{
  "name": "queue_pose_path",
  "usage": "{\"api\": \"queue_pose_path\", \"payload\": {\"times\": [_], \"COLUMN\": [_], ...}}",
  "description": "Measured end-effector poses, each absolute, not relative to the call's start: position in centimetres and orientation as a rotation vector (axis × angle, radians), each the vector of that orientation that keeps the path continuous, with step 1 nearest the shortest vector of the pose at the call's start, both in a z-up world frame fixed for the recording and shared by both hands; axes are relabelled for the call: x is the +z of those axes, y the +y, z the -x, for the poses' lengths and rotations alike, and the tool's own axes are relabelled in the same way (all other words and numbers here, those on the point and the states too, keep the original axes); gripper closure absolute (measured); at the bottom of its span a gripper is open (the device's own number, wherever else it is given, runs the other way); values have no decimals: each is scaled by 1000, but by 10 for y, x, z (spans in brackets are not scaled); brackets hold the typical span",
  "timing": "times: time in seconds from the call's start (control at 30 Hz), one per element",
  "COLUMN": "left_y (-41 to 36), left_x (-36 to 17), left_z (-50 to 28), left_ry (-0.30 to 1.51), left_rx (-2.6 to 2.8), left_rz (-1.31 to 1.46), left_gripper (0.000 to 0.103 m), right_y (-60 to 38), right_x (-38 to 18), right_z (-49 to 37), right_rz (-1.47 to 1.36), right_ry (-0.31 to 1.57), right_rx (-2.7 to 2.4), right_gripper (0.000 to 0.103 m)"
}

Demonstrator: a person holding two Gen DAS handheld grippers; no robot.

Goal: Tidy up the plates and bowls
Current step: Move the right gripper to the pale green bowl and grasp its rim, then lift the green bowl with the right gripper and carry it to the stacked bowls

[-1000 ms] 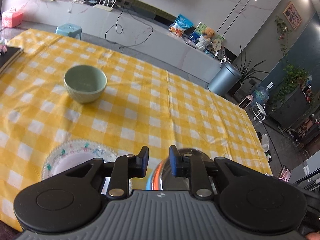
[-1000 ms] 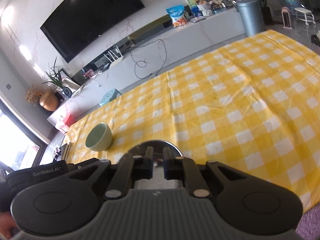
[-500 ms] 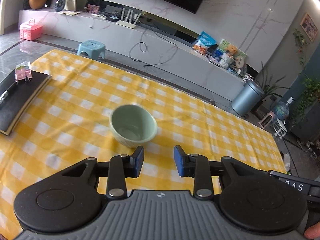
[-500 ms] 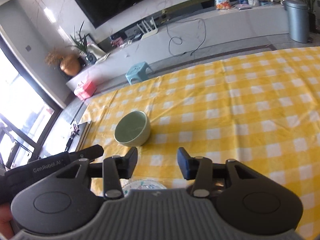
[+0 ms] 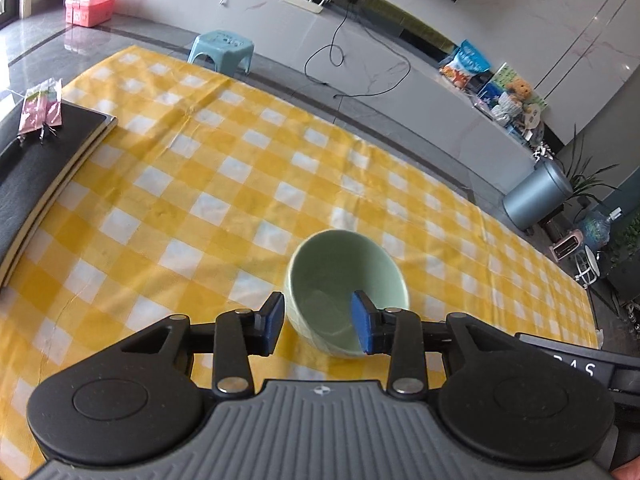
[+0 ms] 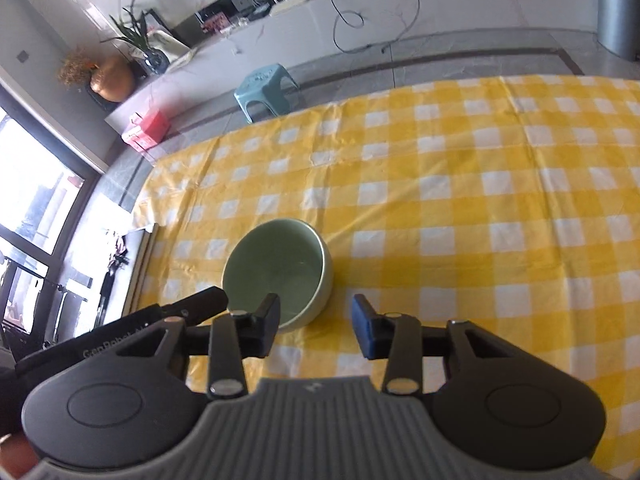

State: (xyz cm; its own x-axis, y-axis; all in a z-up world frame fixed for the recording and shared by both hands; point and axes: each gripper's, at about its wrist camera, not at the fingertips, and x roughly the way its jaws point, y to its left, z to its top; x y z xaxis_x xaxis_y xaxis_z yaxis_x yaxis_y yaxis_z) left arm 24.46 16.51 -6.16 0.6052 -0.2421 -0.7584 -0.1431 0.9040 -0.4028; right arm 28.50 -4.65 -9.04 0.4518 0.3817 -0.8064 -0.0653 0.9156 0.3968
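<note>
A pale green bowl [image 5: 346, 280] stands upright on the yellow-checked tablecloth [image 5: 192, 200]. My left gripper [image 5: 318, 326] hovers at its near-left rim: the left fingertip is just outside the wall, the right one over the inside. Its jaws are opening and do not press the bowl. In the right wrist view the same green bowl [image 6: 278, 270] sits ahead and left of my right gripper [image 6: 316, 326]. That gripper's left fingertip overlaps the near rim and its right one is over the cloth. Its jaws are closing, with no pad pressing the bowl.
A black notebook [image 5: 44, 168] with a pink packet [image 5: 40, 106] lies at the table's left edge. Beyond the far edge stand a blue stool [image 5: 222, 48], a pink box [image 5: 90, 8] and a grey bin [image 5: 536, 196]. The other gripper's black body [image 6: 188, 308] shows left of the bowl.
Both grippers left the patterned plate and the metal bowl and moved across the cloth to the green bowl, which now lies at their fingertips. Both pairs of jaws stand wider than a second ago.
</note>
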Motion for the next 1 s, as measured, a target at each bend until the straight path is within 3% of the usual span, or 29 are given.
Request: {"api": "queue_pose_path", "payload": {"times": [0.1,0.23,0.33,0.6,1.0], "left_y": [169,169,168,165,162], "left_x": [-72,-82,-88,-94,-80], "left_z": [-257,-268,-273,-277,-263], "left_ry": [949,966,977,992,987], "left_rx": [-48,-55,-55,-50,-34], "left_rz": [456,459,454,417,394], "left_gripper": [62,62,71,92,94], "right_y": [-39,-31,-26,-19,-23], "right_x": [-102,-113,-121,-138,-128], "right_z": [-302,-316,-323,-334,-321], "right_rz": [-324,-310,-303,-312,-321], "right_ry": [1108,1128,1151,1184,1181], "right_rx": [262,249,238,222,227], "right_gripper": [75,76,77,93,94]}}
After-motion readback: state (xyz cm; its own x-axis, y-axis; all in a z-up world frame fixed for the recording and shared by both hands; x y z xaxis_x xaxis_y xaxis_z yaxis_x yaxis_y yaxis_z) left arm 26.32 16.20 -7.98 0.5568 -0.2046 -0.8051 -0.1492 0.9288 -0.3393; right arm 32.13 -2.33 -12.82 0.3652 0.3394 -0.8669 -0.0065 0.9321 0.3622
